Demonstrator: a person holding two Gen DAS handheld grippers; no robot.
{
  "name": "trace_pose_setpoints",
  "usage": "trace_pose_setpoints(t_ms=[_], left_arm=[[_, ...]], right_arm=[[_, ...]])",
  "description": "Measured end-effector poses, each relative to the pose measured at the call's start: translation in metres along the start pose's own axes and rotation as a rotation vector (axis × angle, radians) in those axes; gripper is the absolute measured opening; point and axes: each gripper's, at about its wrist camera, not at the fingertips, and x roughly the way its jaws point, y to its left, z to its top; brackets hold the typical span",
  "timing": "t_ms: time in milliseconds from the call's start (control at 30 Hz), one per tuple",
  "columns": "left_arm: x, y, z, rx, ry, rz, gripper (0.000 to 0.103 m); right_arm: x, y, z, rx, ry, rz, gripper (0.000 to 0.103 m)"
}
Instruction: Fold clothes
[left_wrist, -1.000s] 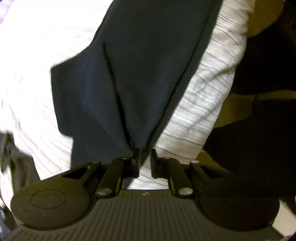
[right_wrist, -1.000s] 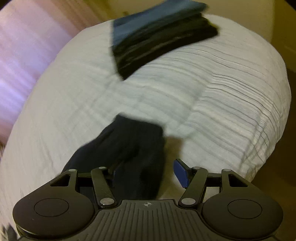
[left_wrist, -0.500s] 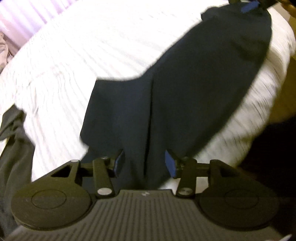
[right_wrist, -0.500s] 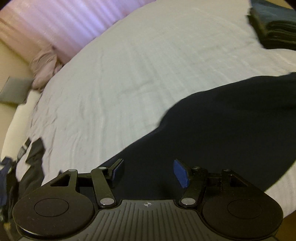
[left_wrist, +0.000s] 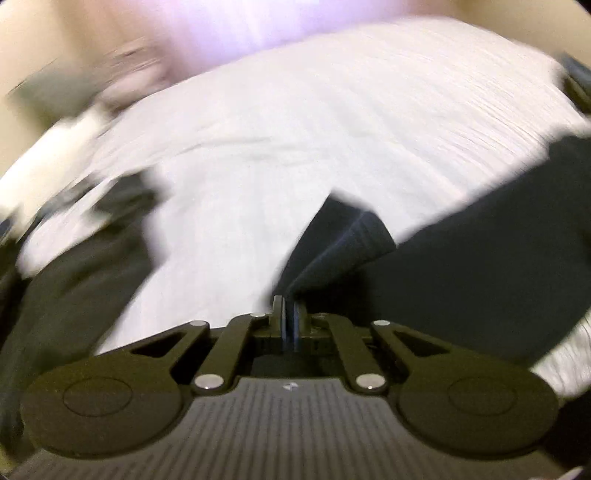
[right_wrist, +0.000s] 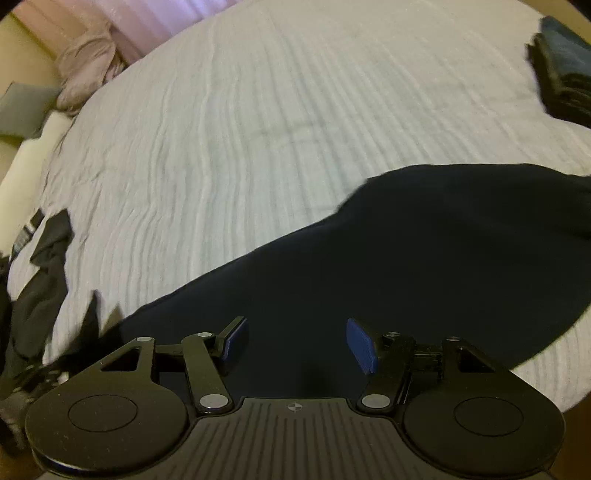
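**Left gripper closed near a dark sleeve, right gripper open over the garment**

The left gripper (left_wrist: 289, 314) is showing its two jaws pressed together, with only a thin line between the blue pads. A ribbed cuff (left_wrist: 364, 236) of the dark navy garment (left_wrist: 480, 266) is lying just in front of the tips, and a fold of the cloth is running down toward them. The picture is blurred, so I cannot tell surely if cloth is pinched between the pads or only lying behind them.

The right gripper (right_wrist: 297, 341) is holding its jaws wide apart, and nothing is sitting between the blue pads (right_wrist: 361, 345). It is hovering over the same dark navy garment (right_wrist: 406, 266), which is spreading flat on the bed cover (right_wrist: 258, 129) from the lower left up toward the right edge of the view.

The bed cover is white with fine grey stripes and is filling most of both views. In the right wrist view, a stack of folded clothes (right_wrist: 565, 74), dark with a blue piece on top, is resting at the far right side of the bed, well apart from the garment. At the left edge, a loose pile of dark clothes (right_wrist: 44, 266) is lying on the cover. The left wrist view is showing this pile (left_wrist: 85, 266) as a blurred dark mass. A pale pillow (right_wrist: 86, 59) is lying at the far top left, beside a grey cushion (right_wrist: 22, 110).
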Motion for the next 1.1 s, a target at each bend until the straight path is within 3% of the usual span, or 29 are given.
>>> trace_pose_setpoints(t_ms=[33,100,200,300,433,600,700,933,1100], left_arm=[[-0.004,0.012,-0.003,-0.049,-0.002,0.025,0.012],[0.01,0.036,-0.026,-0.132,0.098,0.065,0.017],[0.028,0.064,-0.051,-0.277,0.216,0.08,0.017],[0.028,0.082,-0.067,-0.411,0.237,0.056,0.018],[0.031,0.092,-0.069,-0.476,0.22,0.008,0.027],[0.025,0.083,-0.045,-0.324,0.182,-0.009,0.027],[0.024,0.069,-0.019,-0.166,0.123,-0.068,0.027],[0.042,-0.006,0.079,0.213,-0.014,-0.386,0.028],[0.061,-0.103,0.157,0.44,-0.103,-0.574,0.03]], right_arm=[[0.004,0.008,0.001,-0.017,0.006,0.012,0.063],[0.016,0.023,0.004,-0.049,0.027,0.036,0.063],[0.031,0.05,0.003,-0.106,0.068,0.08,0.063],[0.038,0.072,0.001,-0.168,0.087,0.114,0.063],[0.05,0.083,-0.01,-0.188,0.13,0.099,0.063],[0.059,0.07,-0.022,-0.09,0.179,0.044,0.063],[0.048,0.058,-0.022,0.002,0.144,0.026,0.063],[0.004,0.018,-0.015,0.133,-0.031,-0.054,0.063],[-0.014,-0.038,-0.011,0.231,-0.091,-0.117,0.063]])
